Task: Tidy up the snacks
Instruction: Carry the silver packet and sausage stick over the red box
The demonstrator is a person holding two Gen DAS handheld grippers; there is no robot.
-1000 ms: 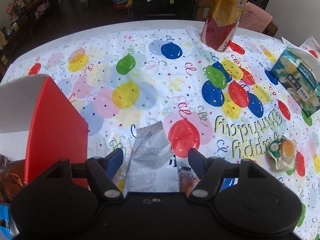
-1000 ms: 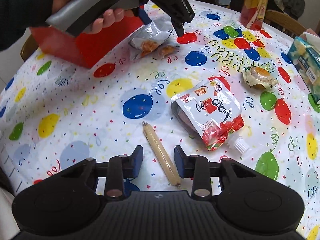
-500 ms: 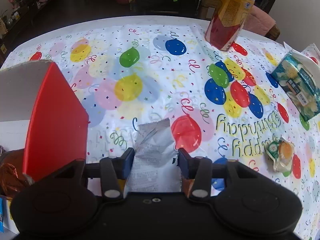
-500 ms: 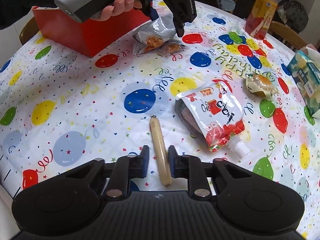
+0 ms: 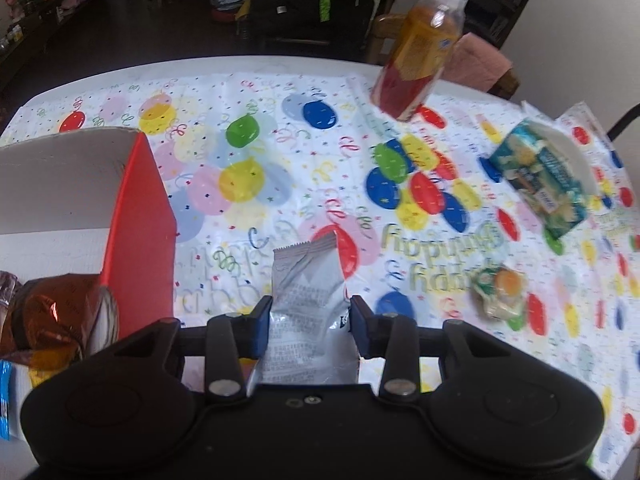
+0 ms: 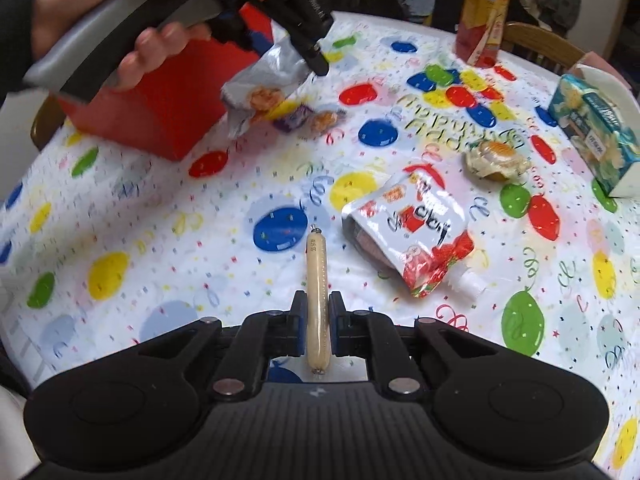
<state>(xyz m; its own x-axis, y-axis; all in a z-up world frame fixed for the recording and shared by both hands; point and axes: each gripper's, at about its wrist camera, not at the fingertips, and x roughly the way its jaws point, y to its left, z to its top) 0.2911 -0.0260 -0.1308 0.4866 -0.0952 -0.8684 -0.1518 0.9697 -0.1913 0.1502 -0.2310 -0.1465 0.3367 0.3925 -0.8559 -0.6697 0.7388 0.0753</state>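
Two hand-held grippers each grip a snack. At the bottom centre of the left wrist view, the left hand-held gripper (image 5: 308,316) is closed on a silver packet (image 5: 306,300), beside a red box (image 5: 140,232) at the left edge. Only this view shows the box's white inside, with a brown wrapper (image 5: 52,312) in it. The right wrist view alone shows the hand (image 6: 116,20) around the left tool's grey handle, the packet hanging above the surface (image 6: 160,232), and its printed front. At bottom centre there, the right hand-held gripper (image 6: 318,320) pinches a sausage stick (image 6: 316,292). A red-and-white pouch (image 6: 416,240) lies just right of the stick.
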